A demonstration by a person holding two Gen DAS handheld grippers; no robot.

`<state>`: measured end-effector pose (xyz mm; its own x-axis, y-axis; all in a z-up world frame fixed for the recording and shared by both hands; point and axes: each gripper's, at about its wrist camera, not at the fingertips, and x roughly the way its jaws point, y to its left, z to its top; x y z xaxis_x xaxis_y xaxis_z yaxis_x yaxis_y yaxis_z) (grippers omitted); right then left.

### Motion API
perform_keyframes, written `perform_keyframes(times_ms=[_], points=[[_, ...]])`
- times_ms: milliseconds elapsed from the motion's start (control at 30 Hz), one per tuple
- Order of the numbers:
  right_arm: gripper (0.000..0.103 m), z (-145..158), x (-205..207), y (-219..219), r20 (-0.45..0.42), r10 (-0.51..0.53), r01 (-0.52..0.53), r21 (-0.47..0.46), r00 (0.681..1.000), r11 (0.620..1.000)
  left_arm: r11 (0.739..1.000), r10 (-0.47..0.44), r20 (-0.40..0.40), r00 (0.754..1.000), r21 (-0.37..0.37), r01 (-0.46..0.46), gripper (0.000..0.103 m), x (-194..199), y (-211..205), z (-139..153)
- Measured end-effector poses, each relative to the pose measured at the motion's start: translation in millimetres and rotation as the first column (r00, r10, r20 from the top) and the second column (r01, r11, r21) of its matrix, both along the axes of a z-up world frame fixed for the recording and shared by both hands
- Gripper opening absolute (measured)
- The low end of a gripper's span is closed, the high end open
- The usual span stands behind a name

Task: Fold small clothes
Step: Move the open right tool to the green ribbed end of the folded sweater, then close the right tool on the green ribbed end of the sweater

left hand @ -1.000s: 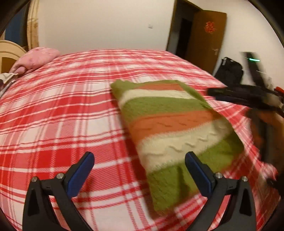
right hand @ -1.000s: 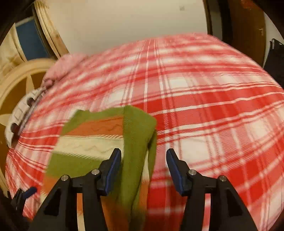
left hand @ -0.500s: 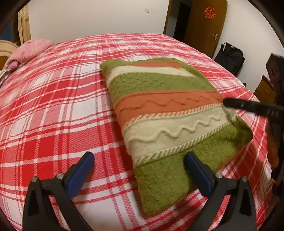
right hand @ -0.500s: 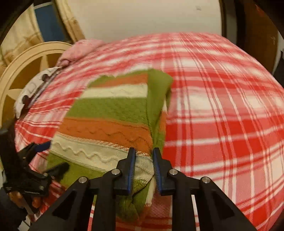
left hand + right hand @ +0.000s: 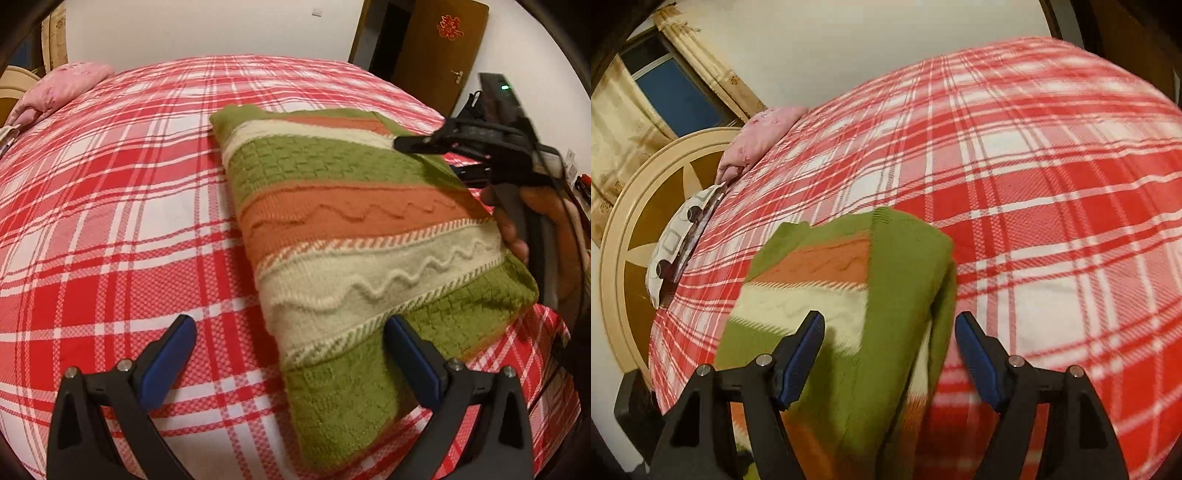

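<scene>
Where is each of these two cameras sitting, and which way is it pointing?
Left wrist view: rides on the left gripper, looking down along its open fingers over the folded sweater on the plaid bed, toward a door; the person's right hand shows, holding the right gripper.
Right wrist view: rides on the right gripper, whose jaws have just been opening over the sweater's green edge, looking toward the headboard and window.
Shared: sweater, bed, pink pillow.

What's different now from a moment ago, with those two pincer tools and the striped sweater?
The right gripper, pinched shut on the sweater half a second ago, has just been opening and let go; its edge lies between the open pads. The left gripper stayed open, and the sweater stayed folded on the bed.
</scene>
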<state>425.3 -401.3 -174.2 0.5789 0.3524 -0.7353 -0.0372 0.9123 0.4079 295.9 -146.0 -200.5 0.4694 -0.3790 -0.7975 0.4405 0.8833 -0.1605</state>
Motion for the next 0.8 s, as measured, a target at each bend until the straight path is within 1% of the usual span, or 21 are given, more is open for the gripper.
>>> perform_keyframes(times_ms=[67, 333, 433, 467, 533, 600, 667, 733, 800], points=[[0.068, -9.9, 5.7, -1.3, -0.003, 0.006, -0.006, 0.023, 1.0, 1.0, 1.0, -0.004, 0.0, 1.0, -0.001, 0.004, 0.103, 0.8, -0.7, -0.3], [0.067, -17.9, 21.2, -8.4, 0.013, 0.051, -0.052, 0.106, 0.999, 0.993, 1.0, -0.018, -0.002, 1.0, -0.007, 0.018, 0.103, 4.0, -3.7, -1.2], [0.061, -19.6, 26.5, -14.0, 0.015, 0.053, -0.055, 0.154, 0.998, 0.987, 0.999, -0.032, -0.001, 0.999, -0.018, 0.032, 0.103, 8.5, -6.1, -1.9], [0.054, -19.6, 27.3, -13.4, 0.018, 0.066, -0.068, 0.17, 0.998, 0.983, 0.999, -0.036, -0.002, 0.999, -0.022, 0.036, 0.103, 9.3, -7.5, -2.0], [0.048, -21.5, 28.7, -8.8, 0.012, 0.087, -0.088, 0.18, 0.996, 0.98, 0.998, -0.047, -0.002, 0.999, -0.031, 0.047, 0.102, 10.5, -9.9, -1.4], [0.045, -23.2, 30.7, -8.3, 0.01, 0.093, -0.093, 0.199, 0.996, 0.976, 0.997, -0.071, 0.007, 0.997, -0.038, 0.071, 0.095, 9.4, -15.1, -0.1], [0.042, -27.9, 34.7, -11.3, -0.009, 0.076, -0.072, 0.241, 0.997, 0.968, 0.994, -0.101, 0.015, 0.995, -0.048, 0.101, 0.083, 5.9, -20.5, 1.7], [0.041, -28.0, 35.1, -9.4, -0.012, 0.074, -0.069, 0.249, 0.997, 0.966, 0.992, -0.112, 0.014, 0.994, -0.056, 0.113, 0.08, 4.8, -22.6, 2.4], [0.037, -27.7, 33.9, -7.0, -0.014, 0.081, -0.074, 0.261, 0.997, 0.962, 0.991, -0.117, 0.011, 0.993, -0.066, 0.117, 0.076, 4.9, -20.9, 3.1]])
